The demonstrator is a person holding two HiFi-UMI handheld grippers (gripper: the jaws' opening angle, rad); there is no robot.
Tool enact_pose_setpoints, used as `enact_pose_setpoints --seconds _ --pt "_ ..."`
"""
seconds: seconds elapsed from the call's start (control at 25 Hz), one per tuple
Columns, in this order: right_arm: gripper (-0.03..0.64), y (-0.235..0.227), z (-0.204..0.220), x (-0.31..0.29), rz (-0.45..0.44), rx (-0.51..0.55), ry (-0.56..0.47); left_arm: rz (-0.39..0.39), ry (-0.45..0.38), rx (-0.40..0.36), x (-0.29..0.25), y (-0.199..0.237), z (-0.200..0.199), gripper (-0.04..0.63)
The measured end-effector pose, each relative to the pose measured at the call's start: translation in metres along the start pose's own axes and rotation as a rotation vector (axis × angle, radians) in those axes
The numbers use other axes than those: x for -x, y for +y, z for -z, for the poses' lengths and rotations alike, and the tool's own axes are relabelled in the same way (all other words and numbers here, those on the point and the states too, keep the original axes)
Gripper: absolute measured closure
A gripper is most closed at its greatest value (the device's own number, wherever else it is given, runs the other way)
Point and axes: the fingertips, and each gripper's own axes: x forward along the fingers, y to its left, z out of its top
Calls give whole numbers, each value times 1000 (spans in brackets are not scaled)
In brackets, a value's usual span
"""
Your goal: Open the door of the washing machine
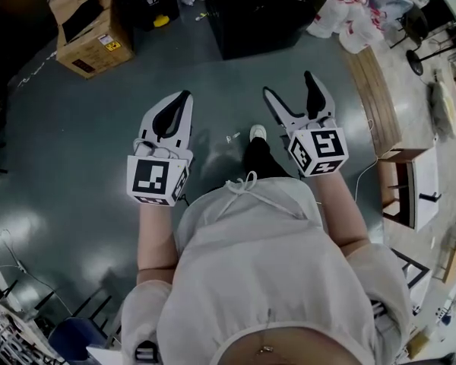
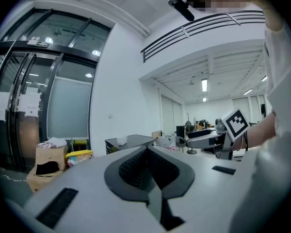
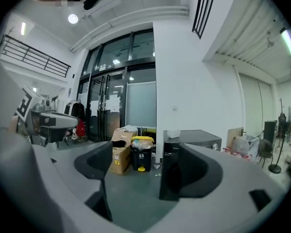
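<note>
Left gripper point(image 1: 184, 99) jaws closed, empty; right gripper point(image 1: 289, 84) jaws wide apart, empty. Washer point(image 1: 262, 10), top centre, is cut off by the frame edge; its door cannot be made out.

washing machine point(image 3: 194, 136) | dark grey box, flat top | upright on floor, against white wall | door: state not discernible

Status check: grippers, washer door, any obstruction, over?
Left gripper shut, empty; right gripper open, empty. Washing machine ahead, out of reach, door untouched. Bin and cardboard box stand left of it, off the path.
</note>
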Motion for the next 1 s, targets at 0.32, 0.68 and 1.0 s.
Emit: enact_pose_setpoints --seconds 0.32,0.68,1.0 --pt "195 -76 19 -103 -39 -37 36 -54 36 -6 -103 33 19 574" --pt "196 -187 19 -258 -128 -49 113 -91 75 49 -284 82 27 574" --pt "199 -234 33 -351 -154 -86 167 -108 122 38 -381 123 49 574"
